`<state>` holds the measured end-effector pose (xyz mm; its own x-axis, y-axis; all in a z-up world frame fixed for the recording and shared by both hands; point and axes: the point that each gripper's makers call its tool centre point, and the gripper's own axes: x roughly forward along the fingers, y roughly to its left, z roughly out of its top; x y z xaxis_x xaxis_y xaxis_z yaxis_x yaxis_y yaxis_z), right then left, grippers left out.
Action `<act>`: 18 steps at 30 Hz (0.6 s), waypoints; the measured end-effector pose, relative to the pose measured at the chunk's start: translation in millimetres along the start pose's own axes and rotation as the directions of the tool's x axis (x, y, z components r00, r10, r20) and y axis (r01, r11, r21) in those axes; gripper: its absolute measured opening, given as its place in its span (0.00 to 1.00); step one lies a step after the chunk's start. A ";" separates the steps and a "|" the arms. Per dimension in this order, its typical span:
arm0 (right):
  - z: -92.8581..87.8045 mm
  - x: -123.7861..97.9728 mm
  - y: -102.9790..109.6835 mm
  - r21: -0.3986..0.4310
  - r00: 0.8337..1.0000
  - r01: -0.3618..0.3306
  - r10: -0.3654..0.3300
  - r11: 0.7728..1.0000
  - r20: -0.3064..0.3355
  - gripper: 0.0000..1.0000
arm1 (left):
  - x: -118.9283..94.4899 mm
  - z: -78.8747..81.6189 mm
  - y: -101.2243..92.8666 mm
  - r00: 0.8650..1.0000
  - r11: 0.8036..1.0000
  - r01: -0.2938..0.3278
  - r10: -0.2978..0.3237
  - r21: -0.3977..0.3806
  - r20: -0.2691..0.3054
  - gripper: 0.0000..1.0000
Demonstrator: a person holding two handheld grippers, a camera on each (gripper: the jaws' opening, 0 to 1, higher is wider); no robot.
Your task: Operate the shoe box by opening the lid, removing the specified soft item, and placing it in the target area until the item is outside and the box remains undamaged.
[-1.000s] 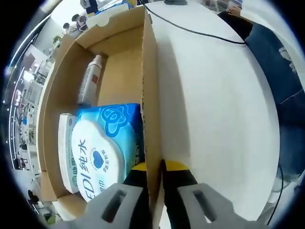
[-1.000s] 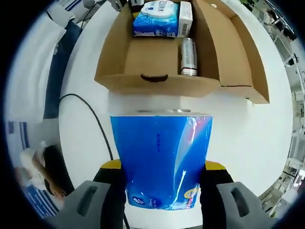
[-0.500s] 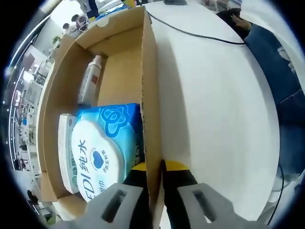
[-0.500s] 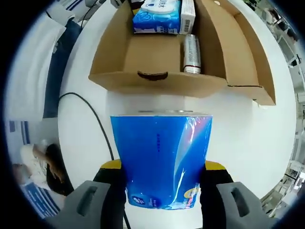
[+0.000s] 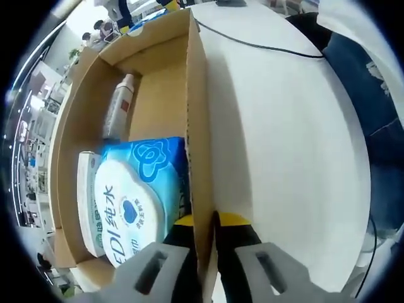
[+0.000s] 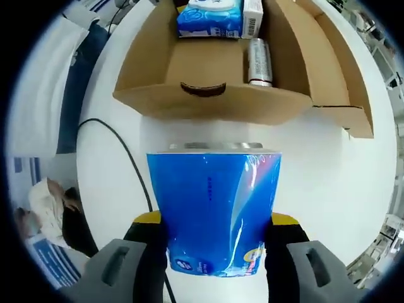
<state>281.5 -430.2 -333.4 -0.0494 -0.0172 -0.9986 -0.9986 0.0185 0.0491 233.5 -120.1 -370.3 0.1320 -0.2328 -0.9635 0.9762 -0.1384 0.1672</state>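
Right tool is clamped on a blue soft pack, one jaw on each side of the pack, which stands up between them and hides the tabletop just ahead. The pack is outside the shoe box and held over the white tabletop, near the box's front wall but apart from it. That wall carries a dark curved finger slot.

Left tool is closed narrow on the cardboard side wall of the box, one jaw inside and one outside, with the wall's edge running up between them.

Contents seen in the box: a blue wet-wipe pack with a white oval lid, lying against the gripped wall; a white carton touching the wipe pack's far side; a slim silver can lying on its side further along the box floor.

A black cable lies across the tabletop beside the box. No tear or crushing is visible on the cardboard.
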 end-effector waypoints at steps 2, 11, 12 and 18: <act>0.4 0.6 0.0 -0.001 1.000 -0.001 0.001 1.000 0.003 0.61 | -0.4 0.0 -0.1 1.000 1.000 -0.002 0.002 0.001 0.000 0.02; -3.9 4.7 -0.9 0.007 1.000 -0.008 0.009 1.000 -0.011 0.61 | -0.7 0.0 -0.2 1.000 1.000 -0.003 0.003 0.000 0.001 0.02; -4.9 5.3 -0.8 0.008 1.000 -0.009 0.009 1.000 -0.014 0.61 | -0.6 0.0 -0.2 1.000 1.000 -0.004 0.004 -0.001 0.001 0.02; -5.4 8.2 -0.6 0.005 1.000 -0.014 0.014 1.000 -0.019 0.61 | -1.1 0.0 -0.3 1.000 1.000 -0.001 0.001 -0.002 0.001 0.02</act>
<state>281.6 -435.8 -341.5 -0.0641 -0.0354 -0.9973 -0.9977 0.0239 0.0633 233.1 -119.8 -369.3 0.1333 -0.2340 -0.9631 0.9763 -0.1362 0.1682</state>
